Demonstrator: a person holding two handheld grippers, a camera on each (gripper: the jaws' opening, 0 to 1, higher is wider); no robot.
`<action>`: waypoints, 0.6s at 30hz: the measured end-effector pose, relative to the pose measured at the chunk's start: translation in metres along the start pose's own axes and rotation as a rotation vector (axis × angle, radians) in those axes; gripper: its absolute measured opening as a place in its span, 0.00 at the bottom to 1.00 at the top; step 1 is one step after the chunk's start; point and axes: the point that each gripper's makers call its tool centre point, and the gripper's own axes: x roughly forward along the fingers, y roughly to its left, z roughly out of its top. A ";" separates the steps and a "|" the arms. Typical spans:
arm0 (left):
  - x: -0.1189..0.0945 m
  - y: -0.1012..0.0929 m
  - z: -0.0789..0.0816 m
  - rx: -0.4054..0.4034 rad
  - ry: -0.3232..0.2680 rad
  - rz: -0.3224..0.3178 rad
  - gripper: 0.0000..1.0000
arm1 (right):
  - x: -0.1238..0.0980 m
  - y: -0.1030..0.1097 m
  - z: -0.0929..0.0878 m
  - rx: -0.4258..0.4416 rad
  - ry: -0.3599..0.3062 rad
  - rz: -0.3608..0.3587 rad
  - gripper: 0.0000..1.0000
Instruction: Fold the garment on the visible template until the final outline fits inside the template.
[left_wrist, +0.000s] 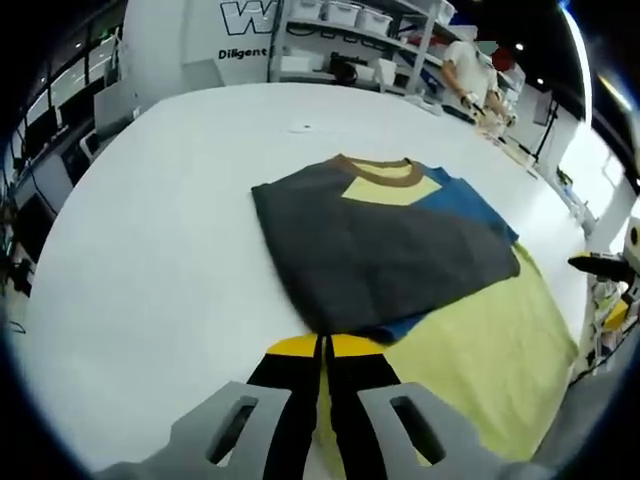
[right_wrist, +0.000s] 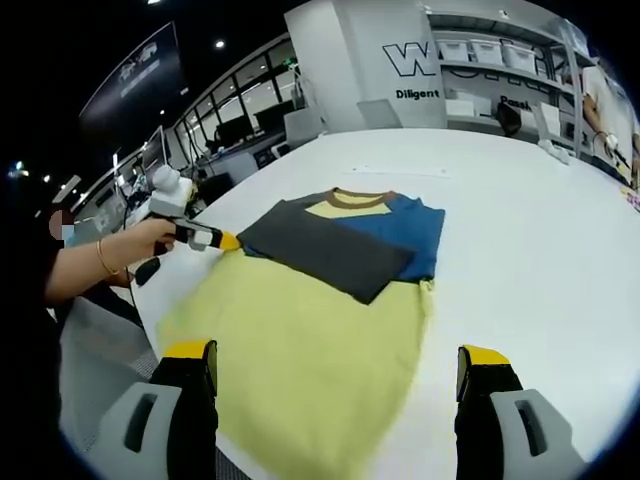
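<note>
A colour-block T-shirt lies on the white table (left_wrist: 150, 250). It has a yellow-green body (right_wrist: 300, 340), a blue part (right_wrist: 405, 235) and a brown collar (right_wrist: 360, 199). A dark grey part (left_wrist: 380, 250) is folded across the chest. My left gripper (left_wrist: 327, 346) is shut at the near edge of that grey flap (right_wrist: 320, 250) and seems to pinch its corner. In the right gripper view the left gripper (right_wrist: 226, 240) touches the same corner, held by a hand (right_wrist: 140, 243). My right gripper (right_wrist: 337, 362) stands wide open over the yellow-green hem, holding nothing.
White table (right_wrist: 540, 230) stretches bare around the shirt, with its edge near the left gripper's side. A thin strip (right_wrist: 400, 172) lies beyond the collar. Shelves with bins (left_wrist: 350, 30) and a person (left_wrist: 470, 70) stand past the far edge.
</note>
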 end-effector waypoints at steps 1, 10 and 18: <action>-0.001 0.002 0.000 -0.007 0.000 0.004 0.00 | 0.000 0.000 0.000 -0.001 0.002 0.001 0.99; -0.002 0.005 -0.001 -0.026 -0.009 -0.001 0.00 | 0.001 0.001 -0.002 -0.003 0.010 0.001 0.99; -0.007 0.013 0.000 -0.034 -0.025 0.007 0.03 | 0.002 0.005 0.000 -0.005 0.003 0.007 0.99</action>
